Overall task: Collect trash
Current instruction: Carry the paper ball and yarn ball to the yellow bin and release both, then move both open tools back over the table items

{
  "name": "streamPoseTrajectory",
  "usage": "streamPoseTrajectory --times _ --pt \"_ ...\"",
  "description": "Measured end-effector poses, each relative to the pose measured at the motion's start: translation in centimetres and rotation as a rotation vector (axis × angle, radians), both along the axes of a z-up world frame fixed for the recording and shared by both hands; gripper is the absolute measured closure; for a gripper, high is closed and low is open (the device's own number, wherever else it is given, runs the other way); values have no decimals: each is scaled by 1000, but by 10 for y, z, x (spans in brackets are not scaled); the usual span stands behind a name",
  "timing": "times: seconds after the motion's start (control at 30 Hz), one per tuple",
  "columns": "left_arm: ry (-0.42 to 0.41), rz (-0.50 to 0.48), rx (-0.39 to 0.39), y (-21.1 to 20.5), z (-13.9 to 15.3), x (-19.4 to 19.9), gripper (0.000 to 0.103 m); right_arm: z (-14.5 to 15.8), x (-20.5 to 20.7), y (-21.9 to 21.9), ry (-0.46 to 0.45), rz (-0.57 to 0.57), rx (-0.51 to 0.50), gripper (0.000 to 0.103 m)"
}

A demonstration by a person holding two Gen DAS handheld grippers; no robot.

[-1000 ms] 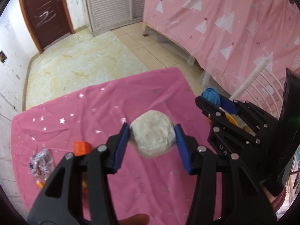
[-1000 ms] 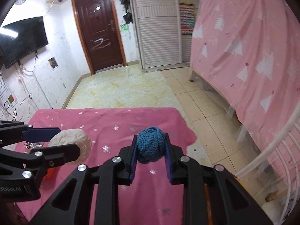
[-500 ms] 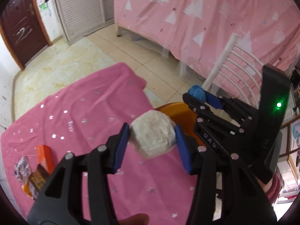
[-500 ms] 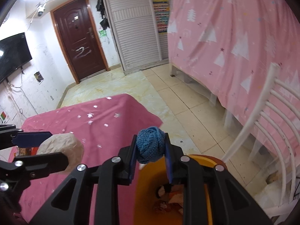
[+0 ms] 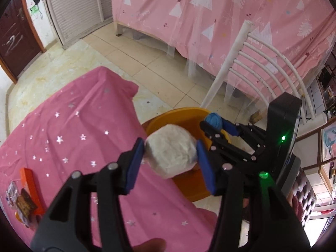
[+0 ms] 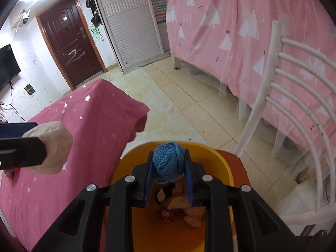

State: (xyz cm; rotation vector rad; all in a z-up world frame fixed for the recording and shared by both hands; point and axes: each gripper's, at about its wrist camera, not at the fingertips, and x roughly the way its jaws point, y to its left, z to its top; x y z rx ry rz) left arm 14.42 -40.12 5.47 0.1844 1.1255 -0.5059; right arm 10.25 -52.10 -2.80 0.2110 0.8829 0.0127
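Note:
My left gripper (image 5: pixel 170 157) is shut on a crumpled white paper ball (image 5: pixel 171 154) and holds it in the air over the table's right edge, beside the orange bin (image 5: pixel 178 114). My right gripper (image 6: pixel 169 175) is shut on a blue knitted ball (image 6: pixel 169 164) and holds it above the open orange bin (image 6: pixel 222 163), which has crumpled trash (image 6: pixel 178 205) at its bottom. The right gripper with the blue ball (image 5: pixel 214 120) shows in the left wrist view over the bin. The paper ball (image 6: pixel 51 145) shows at the left of the right wrist view.
A pink star-print tablecloth (image 5: pixel 73 130) covers the table left of the bin. An orange box (image 5: pixel 31 187) and snack wrappers (image 5: pixel 21 203) lie at its left edge. A white slatted chair (image 6: pixel 294 105) stands right of the bin. A pink bed curtain (image 6: pixel 231 31) hangs behind.
Both grippers have swung right, off the table toward the bin, each still holding its ball. The right gripper now sits over the bin's opening.

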Motion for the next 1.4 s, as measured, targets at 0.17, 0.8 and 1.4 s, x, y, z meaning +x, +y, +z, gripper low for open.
streamPoseTrajectory --times 0.17,0.8,1.4 --pt "6 9 8 0 -6 1 37 -12 1 -5 37 -19 19 69" --pt "15 122 -50 72 7 4 37 20 16 34 9 29 -22 45" --pt "-101 313 -37 222 58 0 34 72 39 153 -52 217 -108 42"
